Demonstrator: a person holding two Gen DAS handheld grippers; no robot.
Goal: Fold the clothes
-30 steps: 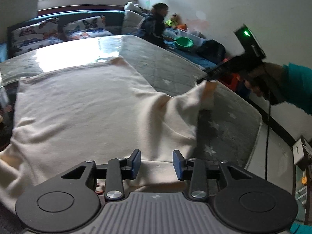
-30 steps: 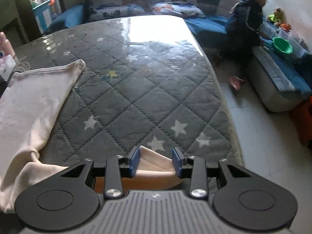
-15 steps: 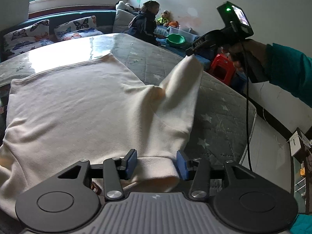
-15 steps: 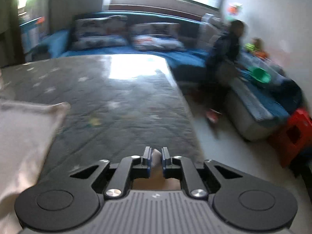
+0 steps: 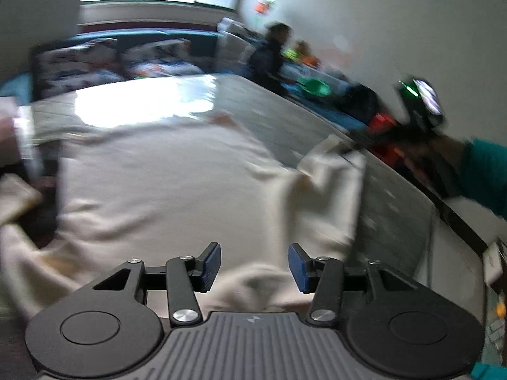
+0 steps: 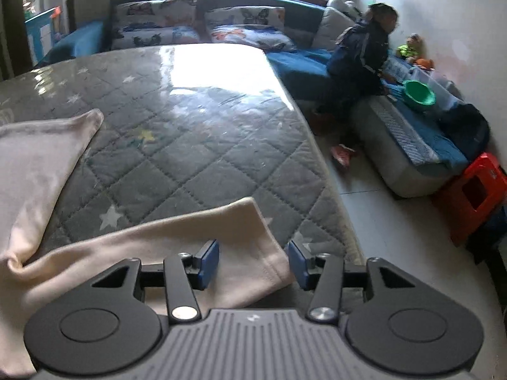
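A cream garment (image 5: 164,196) lies spread across a grey quilted mattress (image 6: 190,145) printed with stars, its body stretching away ahead of the left gripper (image 5: 253,264), whose blue-padded jaws stand wide apart above a bunched fold of the cloth. The left wrist view is blurred by motion, so whether that fold touches either pad cannot be told. Ahead and to the right of those jaws, one sleeve (image 5: 332,186) rises off the mattress toward the right gripper, seen there only as a dark smeared shape held by a hand in a teal cuff. In the sharper right wrist view, the right gripper (image 6: 253,264) also has its jaws parted, with the sleeve's cuff end (image 6: 247,247) lying flat on the mattress between and just ahead of them, its hem near the right pad; nothing is clamped. To the left of these jaws, the garment's shoulder (image 6: 41,158) lies flat, its corner pointing toward the far end of the bed. Beyond the mattress, butterfly-print pillows (image 6: 202,28) line a blue sofa (image 6: 301,63). To the right of the jaws, a child in dark clothes (image 6: 361,60) leans over a low bench beside a green bowl (image 6: 418,93), with a red stool (image 6: 475,193) nearer on the tiled floor.
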